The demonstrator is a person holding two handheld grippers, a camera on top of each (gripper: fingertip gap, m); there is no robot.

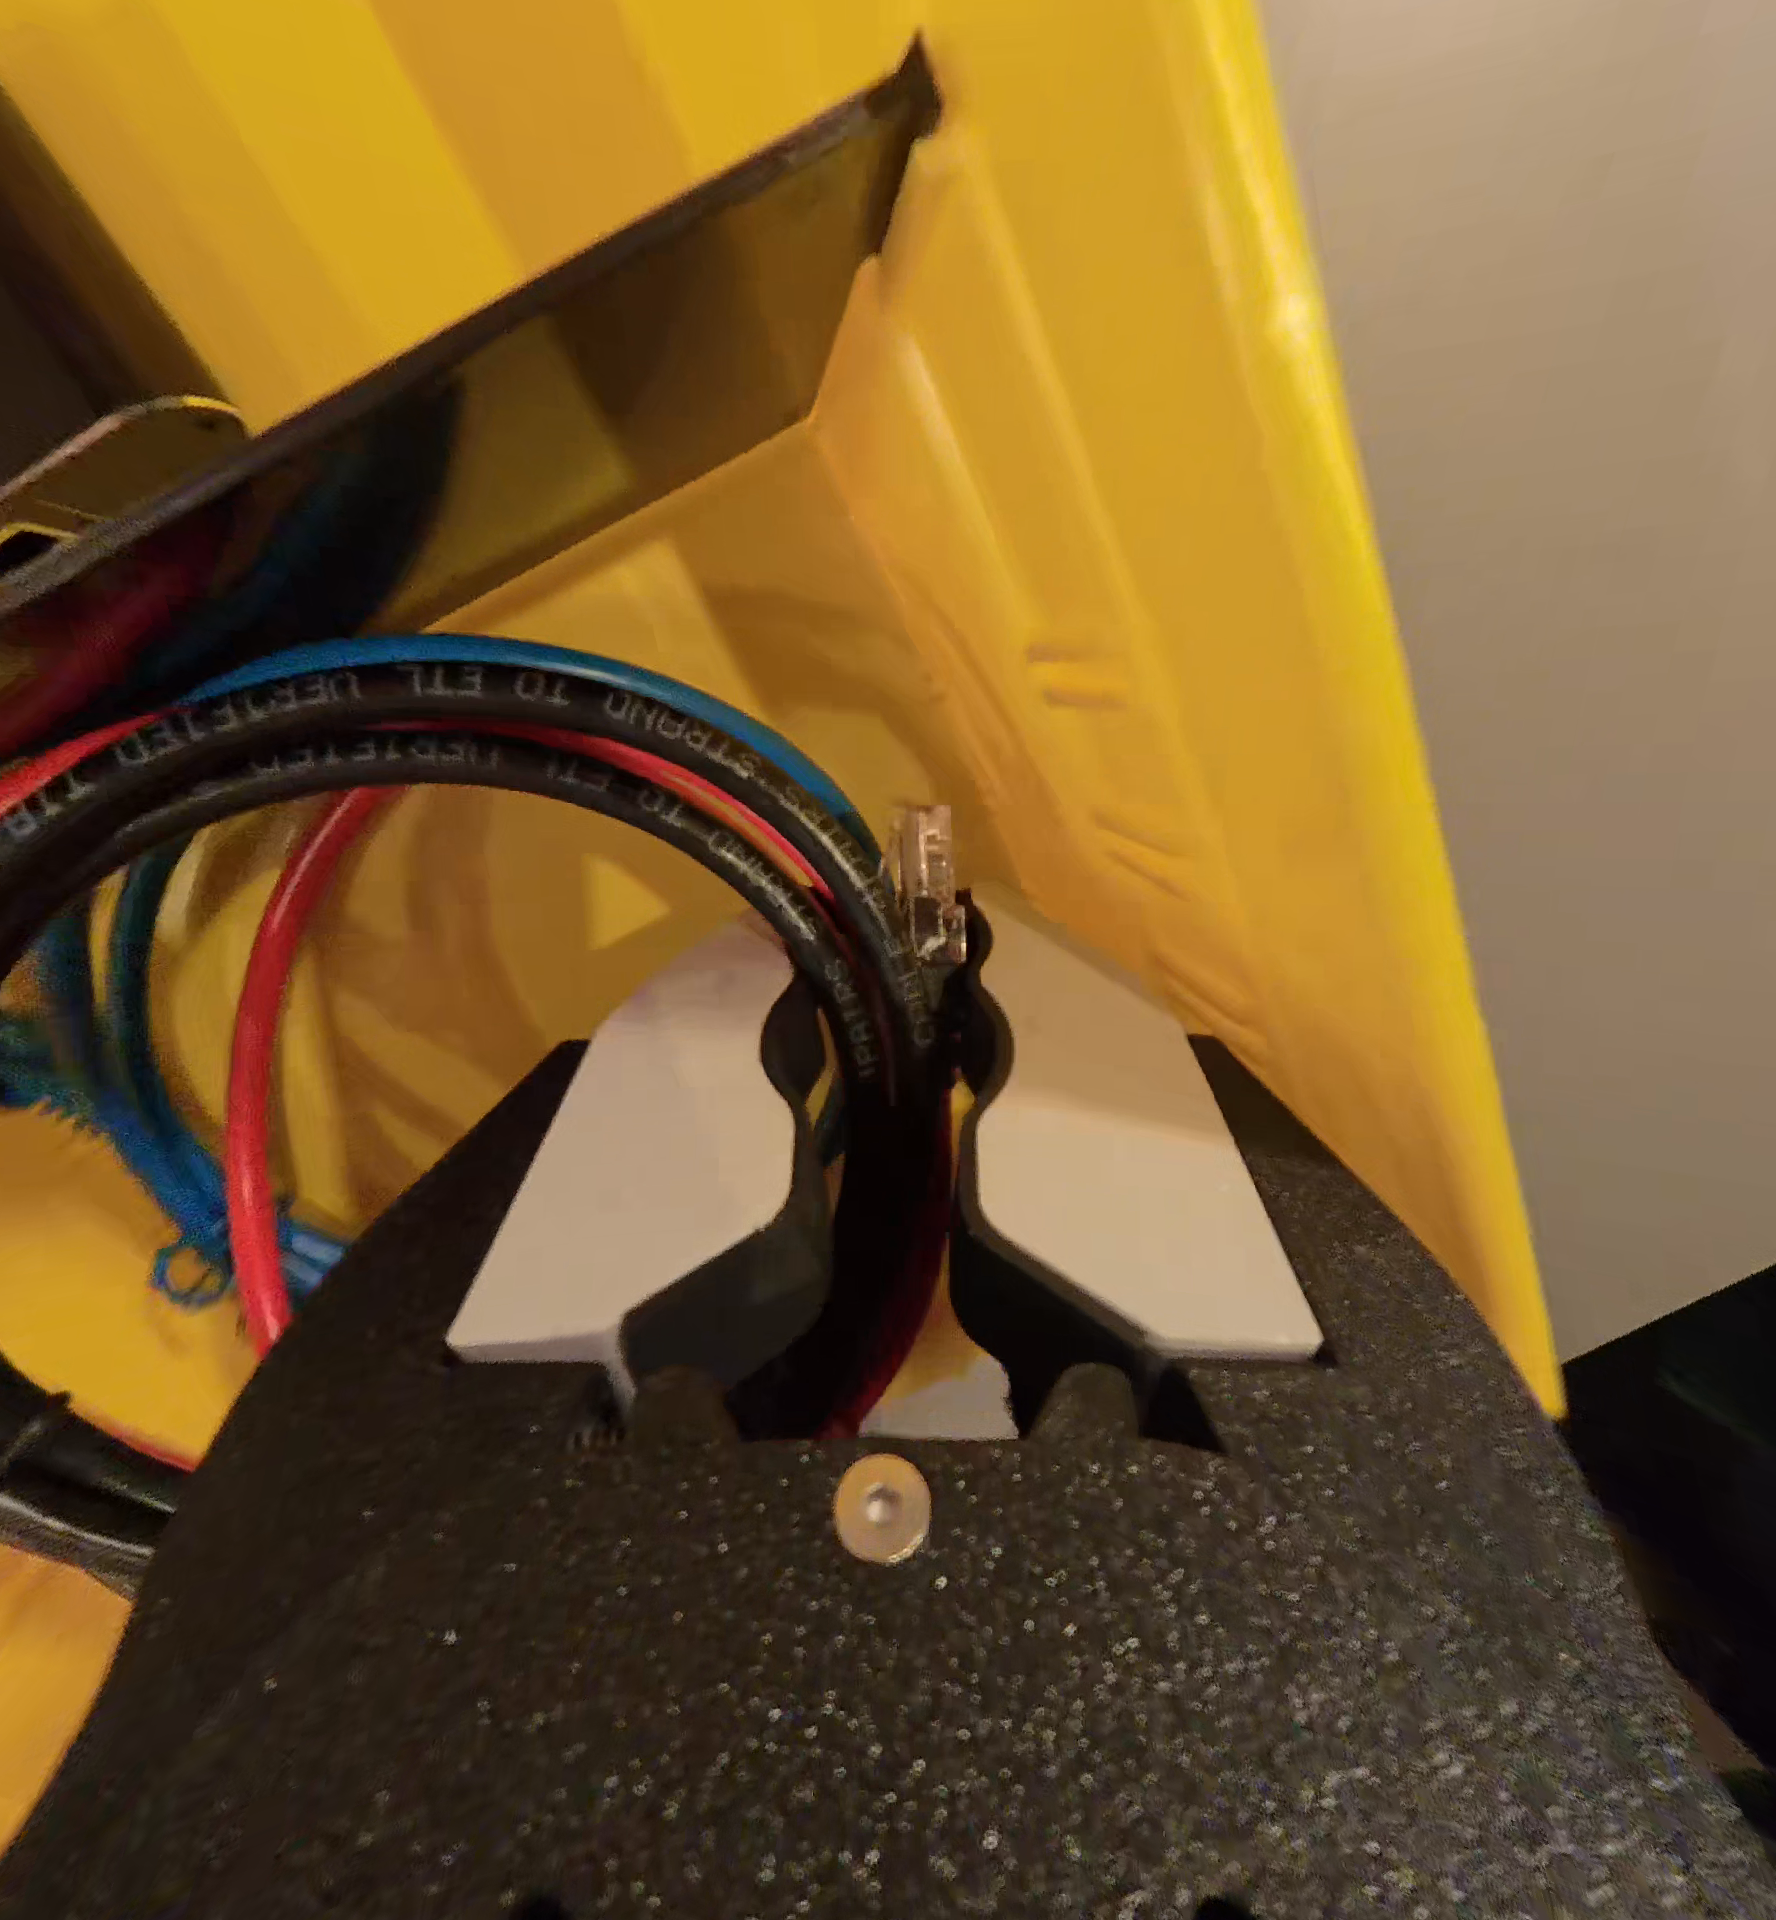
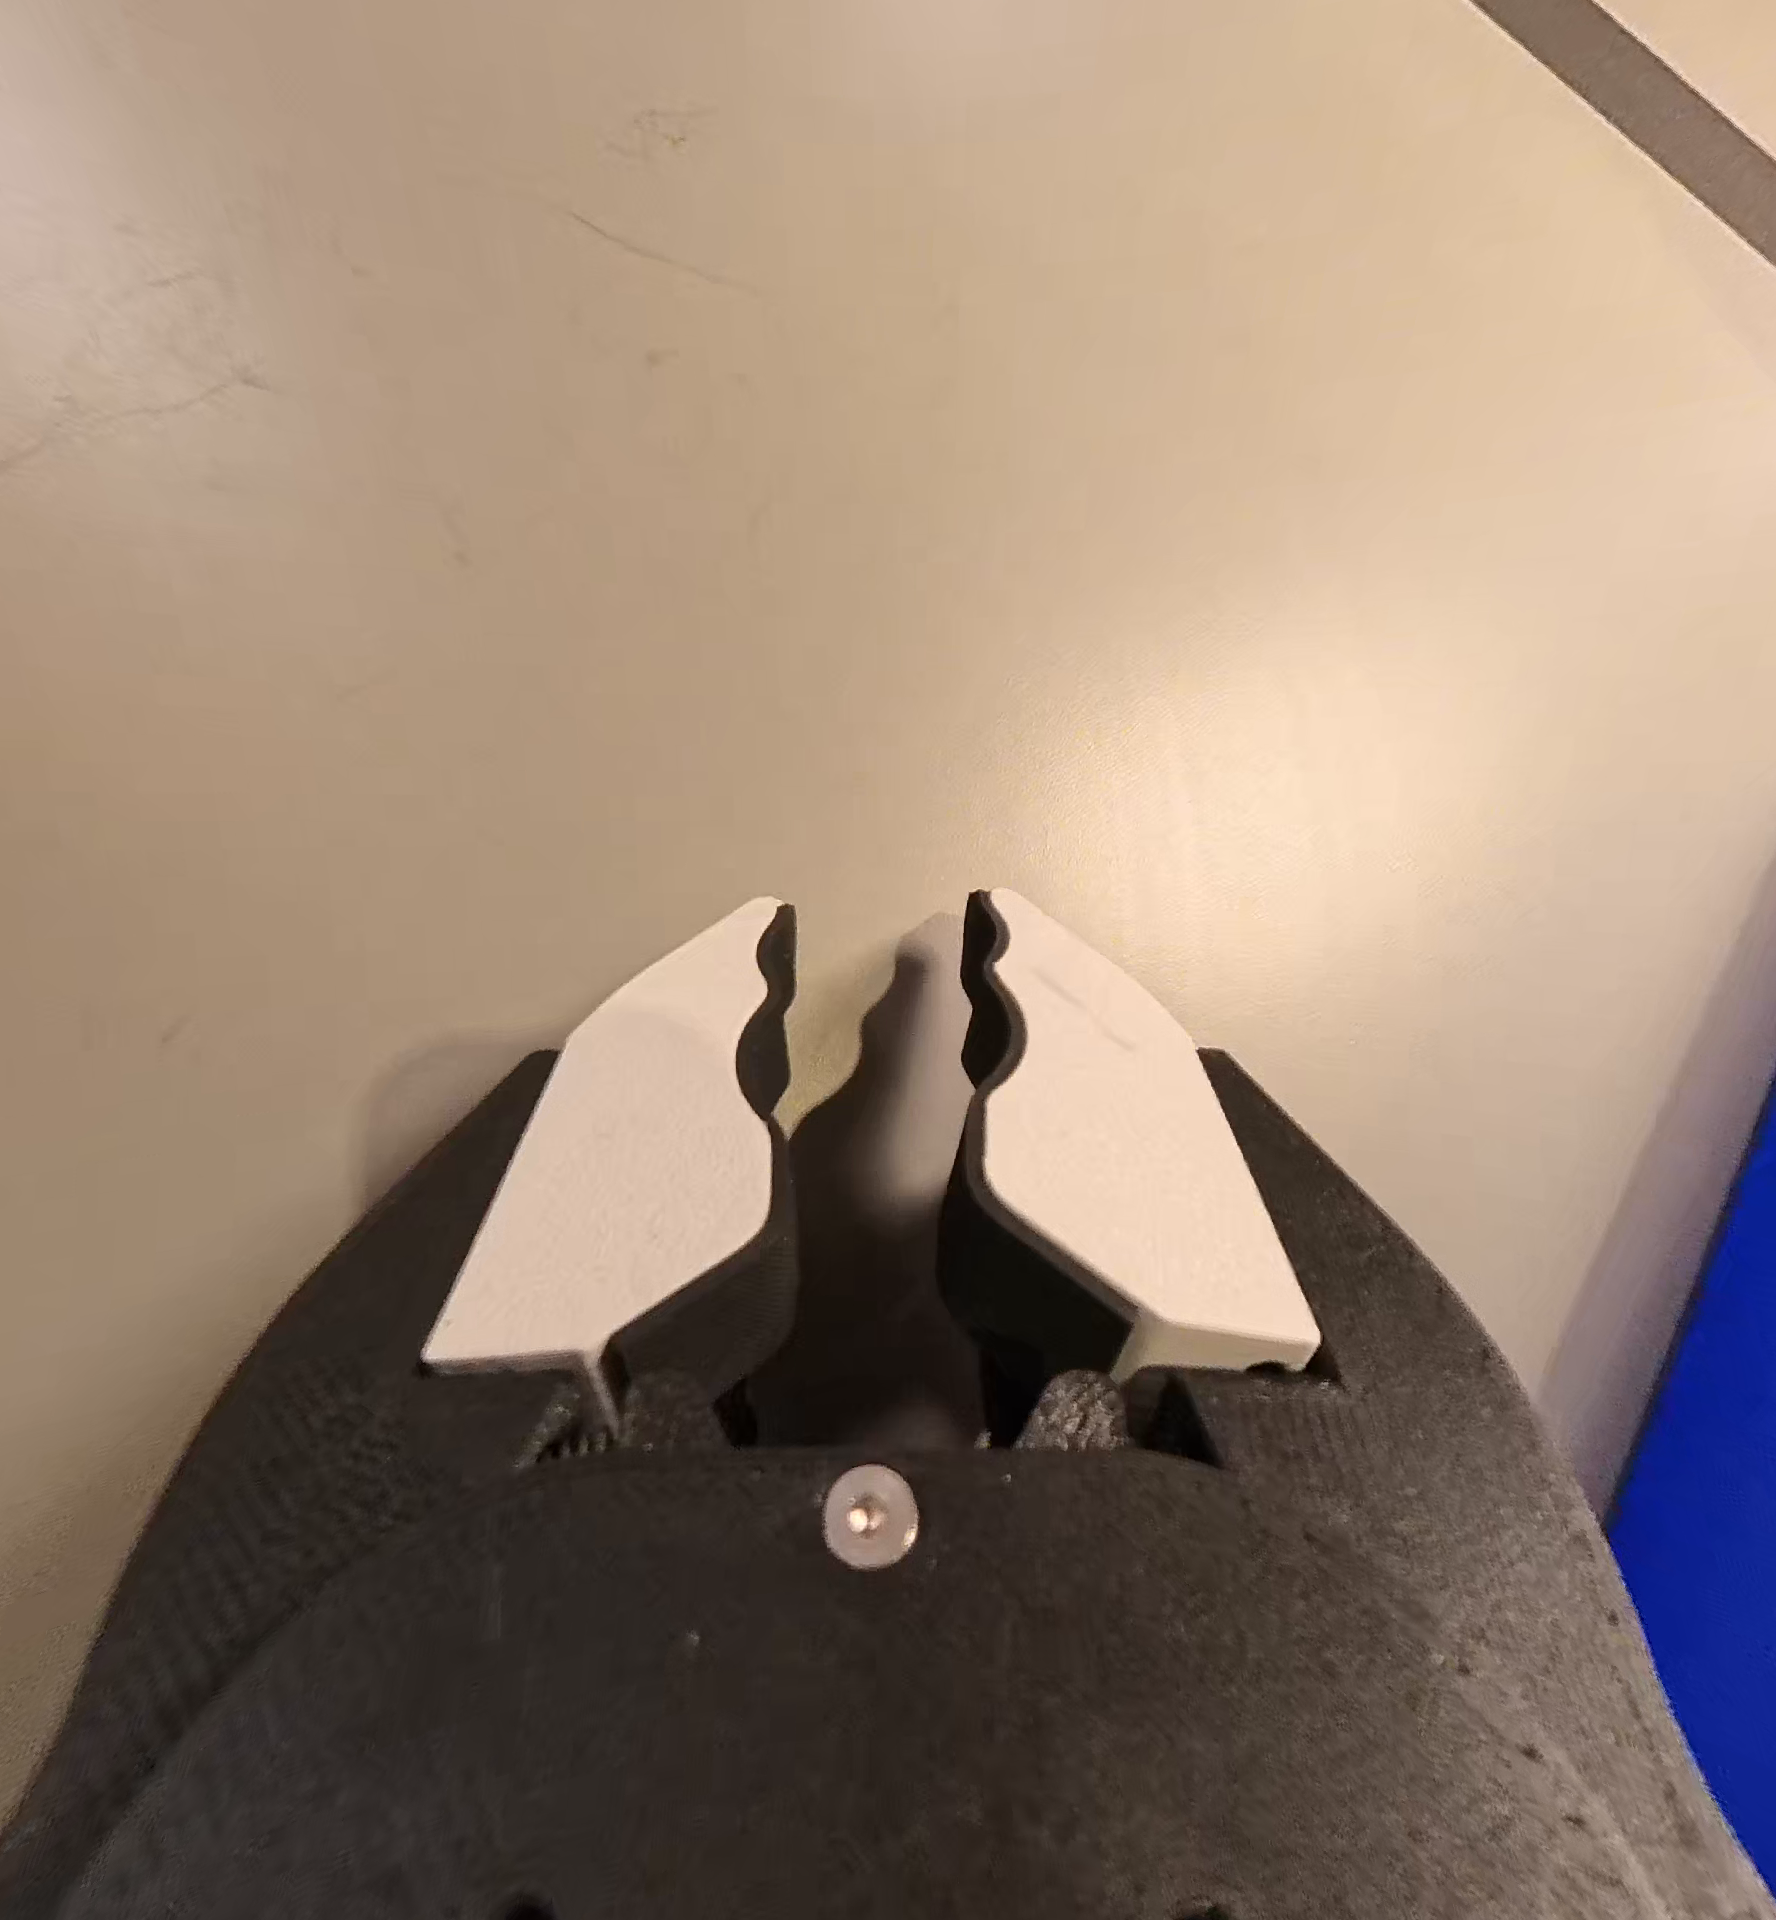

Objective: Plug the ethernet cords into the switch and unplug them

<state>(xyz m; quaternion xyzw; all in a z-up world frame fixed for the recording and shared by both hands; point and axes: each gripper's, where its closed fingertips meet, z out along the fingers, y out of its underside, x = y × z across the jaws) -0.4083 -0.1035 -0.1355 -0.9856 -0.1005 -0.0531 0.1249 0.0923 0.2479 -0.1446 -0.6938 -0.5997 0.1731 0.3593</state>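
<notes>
Black cord (image 1: 593, 727) is clamped between the fingers of the left hand-held gripper (image 1: 889, 997), its clear plug (image 1: 923, 878) standing just past the fingertips, with a red cord (image 1: 260, 1091) caught in the same grip. Blue cord (image 1: 510, 660) loops alongside, inside a yellow bin (image 1: 1123, 520). Black switch (image 1: 427, 416) lies tilted at the upper left, one port (image 1: 1, 551) visible. Right hand-held gripper (image 2: 879, 914) is released and empty over a bare cream tabletop (image 2: 863, 416). Judgement: the plug points away from the switch; turn it to face a port squarely and shed the red cord before pressing home.
</notes>
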